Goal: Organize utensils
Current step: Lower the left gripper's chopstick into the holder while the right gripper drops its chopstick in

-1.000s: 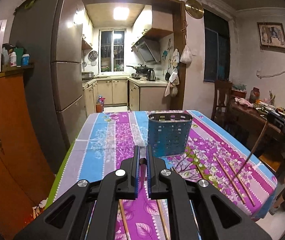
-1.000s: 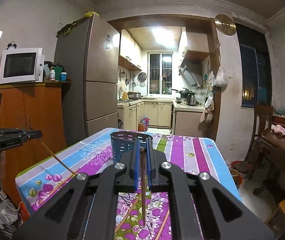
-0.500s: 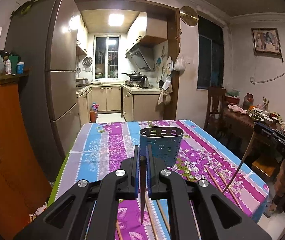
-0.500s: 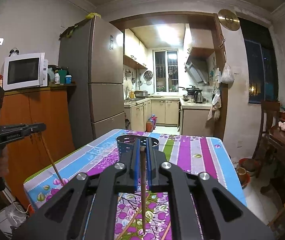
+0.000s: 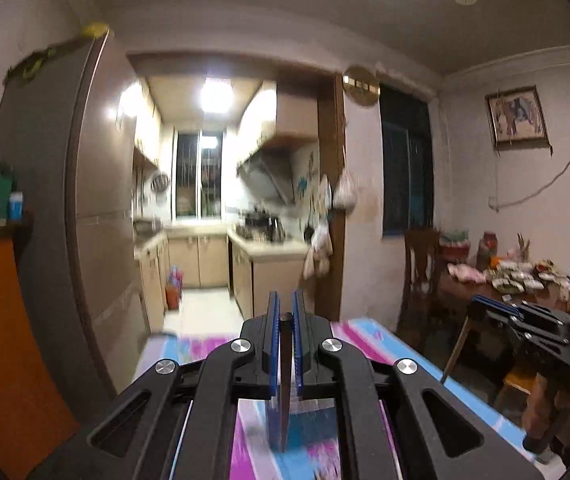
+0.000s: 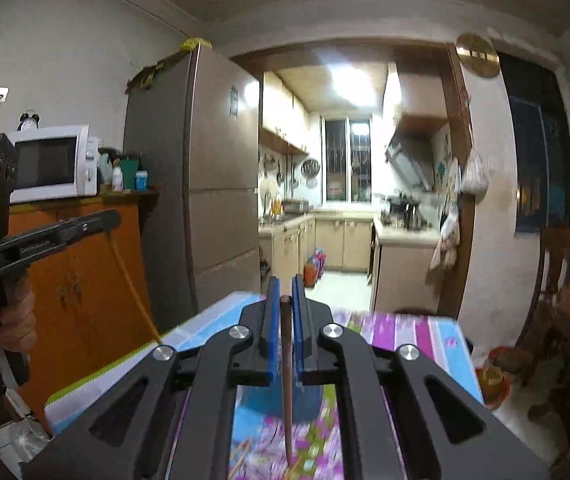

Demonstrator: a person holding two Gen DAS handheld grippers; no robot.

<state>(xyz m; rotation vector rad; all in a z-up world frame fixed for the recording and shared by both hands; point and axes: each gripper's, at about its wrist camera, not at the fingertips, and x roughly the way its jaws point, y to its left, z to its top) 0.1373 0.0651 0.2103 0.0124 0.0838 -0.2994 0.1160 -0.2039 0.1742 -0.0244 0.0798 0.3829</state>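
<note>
My left gripper (image 5: 284, 300) is shut on a dark brown chopstick (image 5: 284, 392) that hangs down between its blue pads, tip over the blue perforated utensil holder (image 5: 309, 424). My right gripper (image 6: 284, 286) is shut on another brown chopstick (image 6: 287, 384), which hangs down in front of the holder (image 6: 281, 400). Each gripper shows in the other's view, raised above the table: the right one (image 5: 485, 308) with its chopstick (image 5: 455, 350), the left one (image 6: 105, 220) with its chopstick (image 6: 135, 288). Both views are blurred.
The table has a purple, blue and white floral cloth (image 6: 405, 332). More chopsticks lie on it (image 6: 241, 456). A tall fridge (image 6: 201, 184) and an orange cabinet (image 6: 77, 280) with a microwave stand left. A wooden chair (image 5: 421, 276) and cluttered side table (image 5: 505, 280) stand right.
Both grippers have risen well above the table, each lifting its chopstick. The chopsticks have swung from slanted to hanging nearly straight down. The holder has dropped low in both views.
</note>
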